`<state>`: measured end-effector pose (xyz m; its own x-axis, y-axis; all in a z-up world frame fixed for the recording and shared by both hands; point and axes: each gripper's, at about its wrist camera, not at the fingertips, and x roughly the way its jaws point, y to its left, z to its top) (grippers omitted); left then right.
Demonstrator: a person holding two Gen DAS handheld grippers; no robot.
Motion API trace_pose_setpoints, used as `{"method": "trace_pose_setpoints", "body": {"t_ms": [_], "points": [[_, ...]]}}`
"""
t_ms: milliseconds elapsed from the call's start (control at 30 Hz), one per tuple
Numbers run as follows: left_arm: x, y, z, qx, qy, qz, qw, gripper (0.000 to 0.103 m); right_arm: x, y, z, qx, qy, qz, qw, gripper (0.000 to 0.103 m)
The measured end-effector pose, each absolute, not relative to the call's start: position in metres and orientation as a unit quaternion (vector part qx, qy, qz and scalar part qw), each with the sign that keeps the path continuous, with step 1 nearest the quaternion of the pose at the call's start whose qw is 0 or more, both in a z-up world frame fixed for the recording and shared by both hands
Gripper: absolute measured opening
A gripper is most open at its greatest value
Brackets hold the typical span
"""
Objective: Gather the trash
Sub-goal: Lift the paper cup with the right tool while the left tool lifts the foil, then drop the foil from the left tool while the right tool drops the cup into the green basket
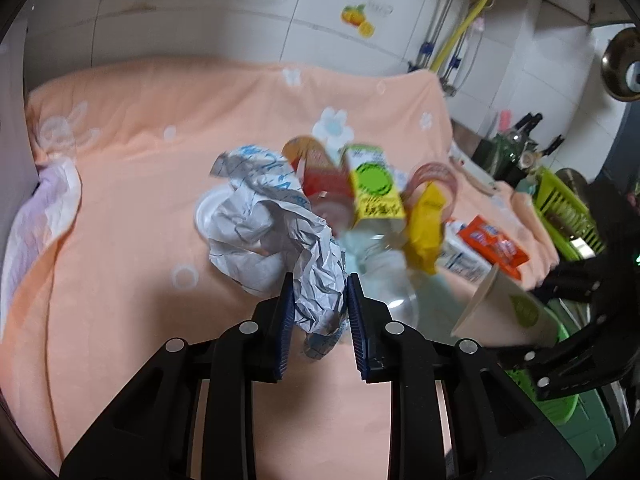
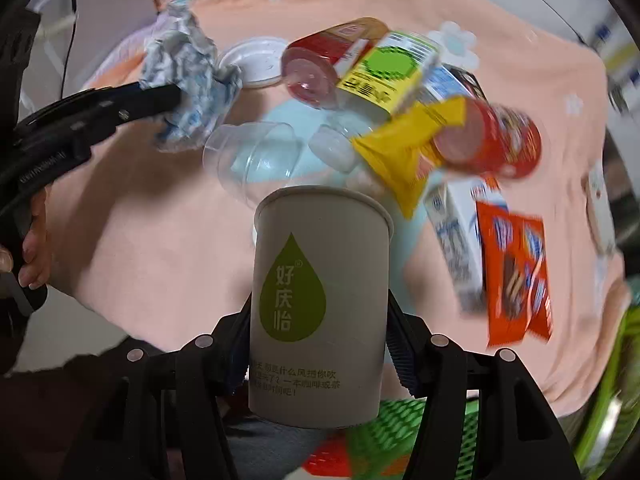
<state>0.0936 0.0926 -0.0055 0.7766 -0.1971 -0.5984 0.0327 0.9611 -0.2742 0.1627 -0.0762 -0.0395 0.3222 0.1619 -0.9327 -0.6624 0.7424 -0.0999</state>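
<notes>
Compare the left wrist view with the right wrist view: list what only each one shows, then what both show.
Only the left wrist view shows the tiled wall with its yellow pipe and the left gripper from behind, pinching the crumpled paper.

Only the right wrist view shows the hand on the left gripper's handle and the green drop logo head-on.

Both show the paper cup clamped in the right gripper, the peach cloth, the yellow wrapper and the orange packet.
</notes>
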Motion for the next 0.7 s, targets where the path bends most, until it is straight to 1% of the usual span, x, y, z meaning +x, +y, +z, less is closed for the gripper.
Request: {"method": "trace_pose_setpoints", "body": {"t_ms": [200,333,533,700], "points": [[0.082,0.068,0.025,-0.12,0.304,-0.115,0.938,0.024,0.142,-0.124,-0.031,-0.164,0.5,0.248,0.814,0.056],[0.08,0.023,0.036,-0.099,0.299,-0.178,0.932,0.024,0.125,-0.165,-0.028,-0.123,0.491,0.219,0.834,0.056],[0.083,-0.058,0.032,-0.078,0.317,-0.273,0.905,0.024,0.104,-0.241,-0.038,-0.066,0.49,0.154,0.855,0.056],[0.087,-0.132,0.012,-0.058,0.348,-0.348,0.869,0.024,0.08,-0.303,-0.043,-0.046,0.482,0.092,0.87,0.056]]}}
